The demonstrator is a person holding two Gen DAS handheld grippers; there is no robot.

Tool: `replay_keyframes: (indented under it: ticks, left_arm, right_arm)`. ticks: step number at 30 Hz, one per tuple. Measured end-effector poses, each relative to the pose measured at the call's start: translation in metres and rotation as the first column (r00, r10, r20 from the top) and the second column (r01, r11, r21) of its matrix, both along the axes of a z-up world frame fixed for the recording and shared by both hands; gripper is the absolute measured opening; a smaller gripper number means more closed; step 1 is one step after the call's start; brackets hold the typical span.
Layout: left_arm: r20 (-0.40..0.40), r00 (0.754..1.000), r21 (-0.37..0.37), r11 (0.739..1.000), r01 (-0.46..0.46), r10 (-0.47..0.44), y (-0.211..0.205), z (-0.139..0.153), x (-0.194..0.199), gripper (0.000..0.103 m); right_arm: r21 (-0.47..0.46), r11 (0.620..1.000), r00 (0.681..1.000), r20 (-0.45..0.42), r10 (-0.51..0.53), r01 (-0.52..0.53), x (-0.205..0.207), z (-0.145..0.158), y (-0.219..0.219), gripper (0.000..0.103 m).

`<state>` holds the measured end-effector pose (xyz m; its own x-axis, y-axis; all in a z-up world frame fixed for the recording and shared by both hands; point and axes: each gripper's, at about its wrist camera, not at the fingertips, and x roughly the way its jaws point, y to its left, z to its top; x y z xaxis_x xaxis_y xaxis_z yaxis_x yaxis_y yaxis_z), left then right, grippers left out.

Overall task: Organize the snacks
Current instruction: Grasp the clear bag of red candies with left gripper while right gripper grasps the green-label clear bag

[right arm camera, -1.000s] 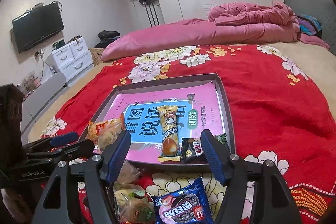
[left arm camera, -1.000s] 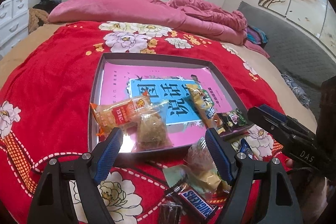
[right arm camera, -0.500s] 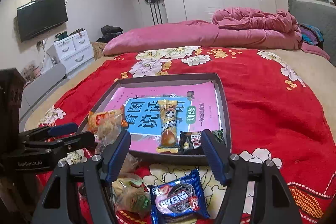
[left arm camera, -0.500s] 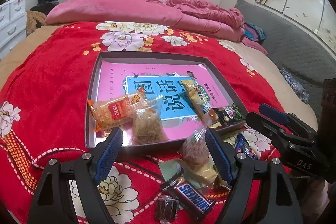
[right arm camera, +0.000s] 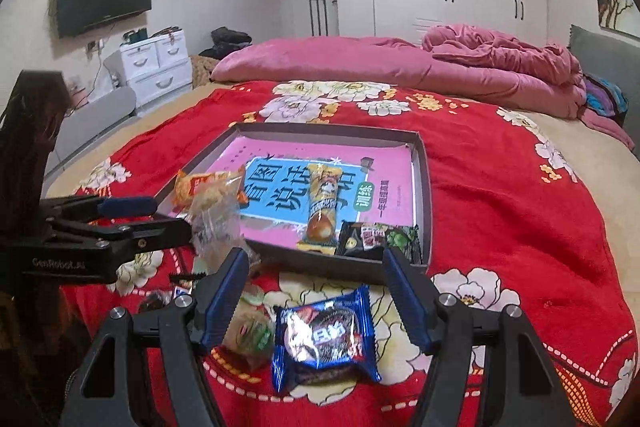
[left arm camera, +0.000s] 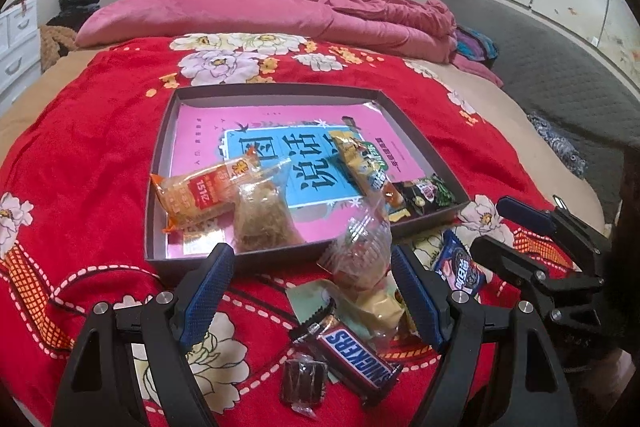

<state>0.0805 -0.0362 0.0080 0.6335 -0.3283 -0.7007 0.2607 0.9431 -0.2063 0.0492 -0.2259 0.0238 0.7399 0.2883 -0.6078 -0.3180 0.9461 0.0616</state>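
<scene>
A dark shallow tray lined with a pink and blue book lies on the red bedspread. In it are an orange packet, a clear-wrapped floss cake, a long yellow packet and a dark green packet. My left gripper hangs open over a loose pile in front of the tray: a clear-wrapped snack, a Snickers bar and a small dark candy. My right gripper stands open above a blue cookie packet, touching nothing. Each gripper also shows in the other's view: the left gripper, the right gripper.
The tray has bare book surface at its far half. A green-labelled snack lies left of the blue packet. A pink duvet is heaped at the bed's far end, with white drawers to the left.
The right gripper has drifted and rolled a little, so the blue cookie packet now lies fuller in view under its jaws. The left gripper has barely moved. Both stay open.
</scene>
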Motion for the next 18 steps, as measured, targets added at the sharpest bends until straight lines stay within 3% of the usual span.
replay_keyframes:
  ticks: [9,18]
  left_arm:
    - [-0.019,1.0,0.031,0.999,0.018,-0.017,-0.01,-0.006,0.0,0.082]
    - [-0.048,0.999,0.015,1.0,0.022,-0.021,-0.012,-0.011,0.004,0.082]
  right_arm:
    - [-0.035,0.996,0.996,-0.012,0.086,-0.086,-0.016,-0.003,0.01,0.069]
    - [-0.118,0.976,0.984,-0.037,0.177,-0.18,-0.031,-0.016,0.026,0.069]
